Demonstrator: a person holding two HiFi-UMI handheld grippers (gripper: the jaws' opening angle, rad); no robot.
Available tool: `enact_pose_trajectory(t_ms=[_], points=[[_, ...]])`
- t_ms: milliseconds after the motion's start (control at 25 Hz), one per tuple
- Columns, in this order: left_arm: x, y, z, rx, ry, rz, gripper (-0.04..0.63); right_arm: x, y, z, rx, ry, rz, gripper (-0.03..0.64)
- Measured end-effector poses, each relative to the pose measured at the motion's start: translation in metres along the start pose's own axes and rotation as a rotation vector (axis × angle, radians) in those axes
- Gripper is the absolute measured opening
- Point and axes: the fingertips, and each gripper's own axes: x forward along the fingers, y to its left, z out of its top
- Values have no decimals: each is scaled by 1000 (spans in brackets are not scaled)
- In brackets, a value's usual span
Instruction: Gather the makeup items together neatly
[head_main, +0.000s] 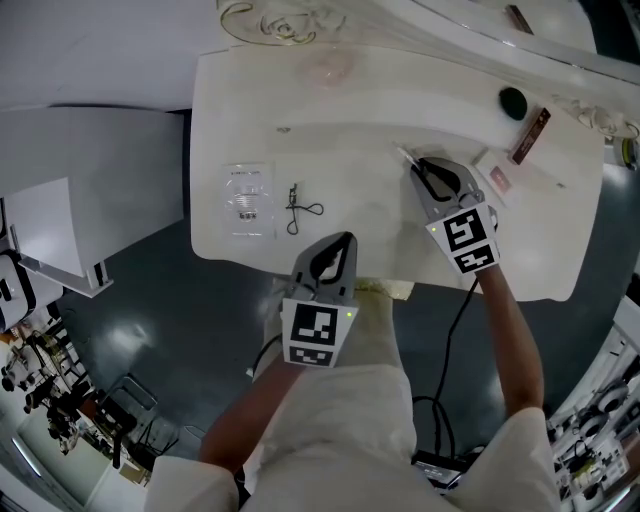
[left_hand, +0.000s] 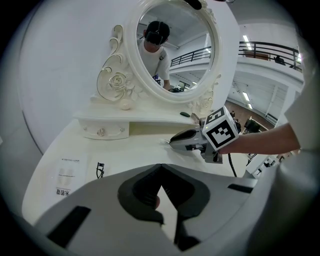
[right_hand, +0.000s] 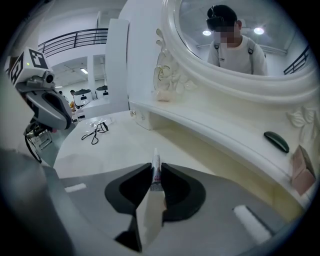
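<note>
My right gripper (head_main: 422, 168) hovers over the middle right of the white vanity table (head_main: 350, 130), shut on a small white tube with red print (right_hand: 156, 172) that sticks out past the jaws. My left gripper (head_main: 338, 245) hangs at the table's front edge, its jaws together with nothing in them. A black eyelash curler (head_main: 297, 210) and a clear packet (head_main: 247, 198) lie at the front left. A pink item (head_main: 500, 178) lies at the right. A brown stick (head_main: 530, 135) and a black oval piece (head_main: 513, 100) rest further back at the right.
An oval mirror in an ornate white frame (left_hand: 172, 50) stands on a raised shelf with a small drawer (left_hand: 102, 131) at the table's back. The table's front edge runs just behind my left gripper, with dark floor (head_main: 150, 330) below it.
</note>
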Motion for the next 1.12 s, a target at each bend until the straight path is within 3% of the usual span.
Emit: enact_pose_trajectory(t_ms=[1120], points=[[-35,20,-8,6,-19,-29,9,-34,35,24,88,-15,-196,21]])
